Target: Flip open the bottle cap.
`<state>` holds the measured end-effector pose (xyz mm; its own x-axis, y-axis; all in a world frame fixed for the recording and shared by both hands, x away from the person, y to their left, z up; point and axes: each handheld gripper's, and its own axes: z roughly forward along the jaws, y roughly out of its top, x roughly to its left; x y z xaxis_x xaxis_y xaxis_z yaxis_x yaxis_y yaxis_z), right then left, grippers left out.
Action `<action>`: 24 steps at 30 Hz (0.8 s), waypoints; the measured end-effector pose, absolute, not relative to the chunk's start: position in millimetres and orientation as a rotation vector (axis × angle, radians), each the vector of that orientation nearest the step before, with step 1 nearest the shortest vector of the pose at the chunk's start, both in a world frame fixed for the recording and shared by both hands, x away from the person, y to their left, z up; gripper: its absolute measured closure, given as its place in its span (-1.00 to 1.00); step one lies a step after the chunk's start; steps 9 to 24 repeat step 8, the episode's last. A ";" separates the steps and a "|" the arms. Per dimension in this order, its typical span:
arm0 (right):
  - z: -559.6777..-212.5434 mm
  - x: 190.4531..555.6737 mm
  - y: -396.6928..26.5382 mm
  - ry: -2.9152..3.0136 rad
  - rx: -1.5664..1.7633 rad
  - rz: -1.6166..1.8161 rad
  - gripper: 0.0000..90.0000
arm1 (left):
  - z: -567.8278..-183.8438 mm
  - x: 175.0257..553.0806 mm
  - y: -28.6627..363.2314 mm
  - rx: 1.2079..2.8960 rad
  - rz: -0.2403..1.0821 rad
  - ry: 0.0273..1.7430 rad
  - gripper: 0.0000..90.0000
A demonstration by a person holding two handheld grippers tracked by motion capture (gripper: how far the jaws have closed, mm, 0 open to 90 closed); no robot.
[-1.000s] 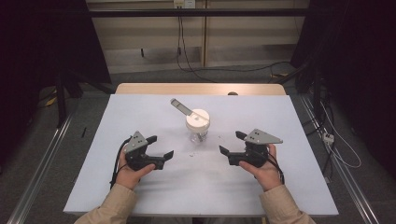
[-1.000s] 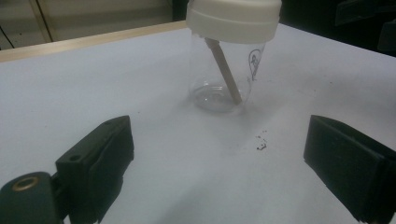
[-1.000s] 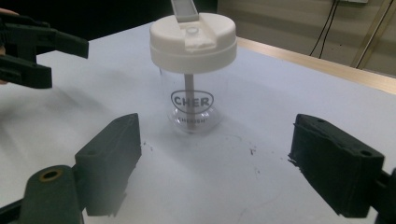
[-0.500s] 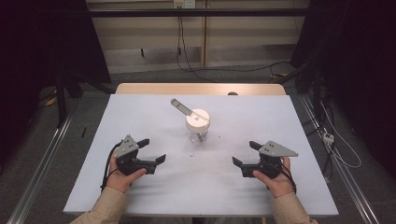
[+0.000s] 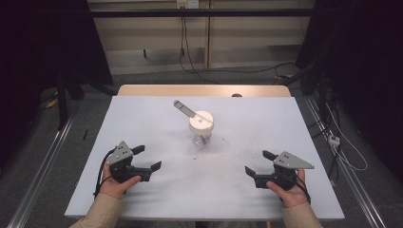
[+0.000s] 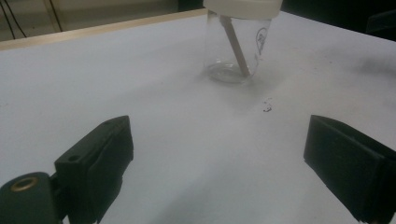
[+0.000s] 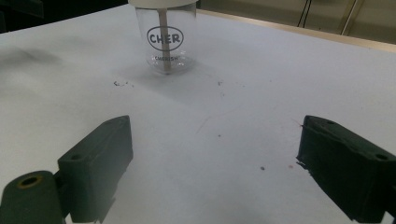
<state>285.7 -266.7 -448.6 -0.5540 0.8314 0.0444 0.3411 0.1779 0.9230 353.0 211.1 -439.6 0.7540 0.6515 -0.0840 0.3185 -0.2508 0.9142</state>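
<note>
Both the left gripper (image 5: 145,158) and right gripper (image 5: 259,163) sit spread and empty on the table (image 5: 142,114), well apart from the lidded jar (image 5: 201,128)

A white-topped rectangular bench (image 5: 142,118) is carrying a clear glass jar with a white lid (image 5: 201,129) near its middle. Small dark specks (image 5: 223,148) are lying scattered just beside it.

Clear jar, white lid, pale table

The jar (image 5: 201,137) is clear glass with black lettering, its lid (image 5: 201,121) white; the table (image 5: 142,114) is pale grey-white with a tan far edge; both grippers' jaws are black.
</note>
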 end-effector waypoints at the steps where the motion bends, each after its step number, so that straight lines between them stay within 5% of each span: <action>1: -449.1 284.5 -267.1 1.986 1.097 1.354 -0.78 | -439.8 352.6 213.8 1.858 0.381 0.749 -0.82; 24: -450.3 282.3 -269.6 1.985 1.098 1.350 -0.78 | -442.0 350.5 223.7 1.858 0.389 0.770 -0.83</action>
